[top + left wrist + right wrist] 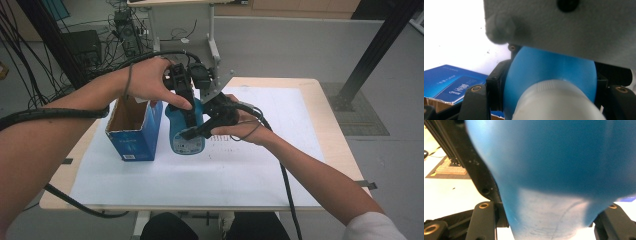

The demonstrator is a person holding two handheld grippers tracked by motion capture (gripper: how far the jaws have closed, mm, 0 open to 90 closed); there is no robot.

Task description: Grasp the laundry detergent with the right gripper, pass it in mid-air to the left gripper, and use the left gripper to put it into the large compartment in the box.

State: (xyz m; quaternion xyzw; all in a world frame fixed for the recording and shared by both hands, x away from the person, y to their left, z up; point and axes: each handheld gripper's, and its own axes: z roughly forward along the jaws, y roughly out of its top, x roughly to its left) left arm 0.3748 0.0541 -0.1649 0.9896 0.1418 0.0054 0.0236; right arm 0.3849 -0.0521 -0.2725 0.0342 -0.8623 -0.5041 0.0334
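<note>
A pale wooden table [327,130] stands on a grey floor, with a white sheet [280,165] spread over most of its top; tangled cables and black frame posts lie beyond it at twelve o'clock. Near the table's middle a blue bottle [186,135] with a white cap [554,100] is held between both claws; the left gripper [186,97] comes down on its upper end from twelve o'clock, jaws clamped on either side of the neck; the right gripper [200,131] comes in from three o'clock, jaws pressed against the blue body. The bottle's long axis runs roughly from twelve to six o'clock in the high view, label end toward six. An open blue cardboard box [132,131] stands just beside it at nine o'clock.
</note>
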